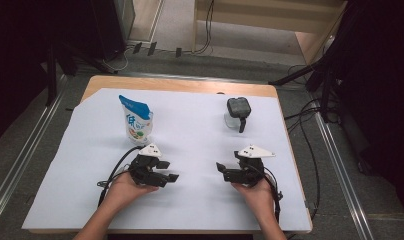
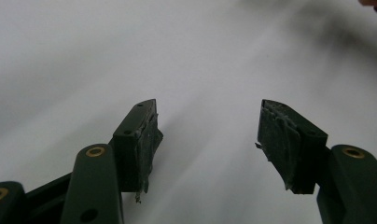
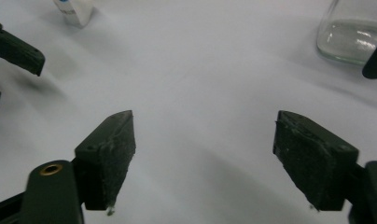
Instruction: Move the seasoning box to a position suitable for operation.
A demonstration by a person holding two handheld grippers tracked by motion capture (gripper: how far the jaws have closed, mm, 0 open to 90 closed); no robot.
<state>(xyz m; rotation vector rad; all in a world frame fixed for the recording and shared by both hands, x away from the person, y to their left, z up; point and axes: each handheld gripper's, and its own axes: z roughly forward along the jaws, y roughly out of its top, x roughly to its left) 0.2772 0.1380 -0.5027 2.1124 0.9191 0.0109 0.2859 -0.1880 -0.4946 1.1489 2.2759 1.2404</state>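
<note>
A blue and white pouch [image 1: 136, 120] stands upright on the white sheet [image 1: 190, 200] at the back left. A glass jar [image 1: 238, 114] with a dark grey lid and a hanging strap stands at the back right. My left gripper [image 1: 169, 170] is held low over the sheet in front of the pouch, jaws wide apart and pointing right, with nothing between them [image 2: 209, 109]. My right gripper [image 1: 222, 171] faces it from the right, open and empty [image 3: 204, 119]. In the right gripper view the jar's clear base [image 3: 350, 37] is at the top right and the pouch's bottom [image 3: 77, 10] at the top left.
The sheet covers most of a wooden table [image 1: 180, 84]. Metal rails, cables and dark stands surround it on the floor. A cable trails from each gripper toward the front edge. One jaw of the left gripper [image 3: 16, 51] shows at the left edge of the right gripper view.
</note>
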